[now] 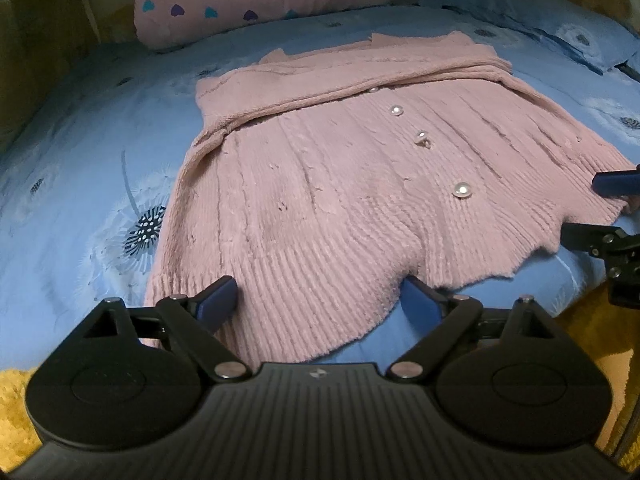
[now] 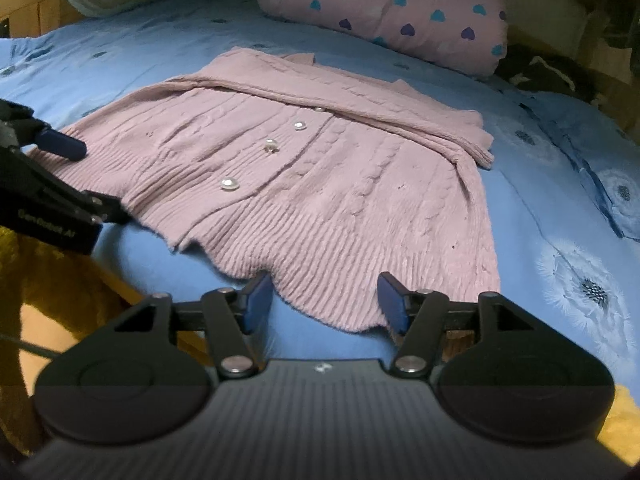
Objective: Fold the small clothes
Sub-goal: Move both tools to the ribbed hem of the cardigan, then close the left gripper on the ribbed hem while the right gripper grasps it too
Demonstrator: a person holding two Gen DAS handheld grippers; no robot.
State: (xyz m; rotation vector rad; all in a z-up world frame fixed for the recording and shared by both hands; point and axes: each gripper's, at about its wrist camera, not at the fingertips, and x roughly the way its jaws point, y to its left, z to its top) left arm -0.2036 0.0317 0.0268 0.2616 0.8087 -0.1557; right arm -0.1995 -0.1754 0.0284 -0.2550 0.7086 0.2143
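Here, both hand-held grippers, left (image 1: 318,304) and right (image 2: 324,300), gape open (nothing clamped) astride the pink cardigan's (image 1: 340,184) hem at six o'clock on the bed (image 1: 80,152).

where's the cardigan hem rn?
In both wrist views the pink cardigan hem lies at the bed's near edge, between each open claw's fingers, left claw, right claw.

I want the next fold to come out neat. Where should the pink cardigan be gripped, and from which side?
Probably the ribbed bottom hem of the pink cardigan, one gripper near each corner, coming in from the near edge of the bed. The hem lies flat and wavy facing both open grippers, left and right, and the sleeves are already folded across the top.
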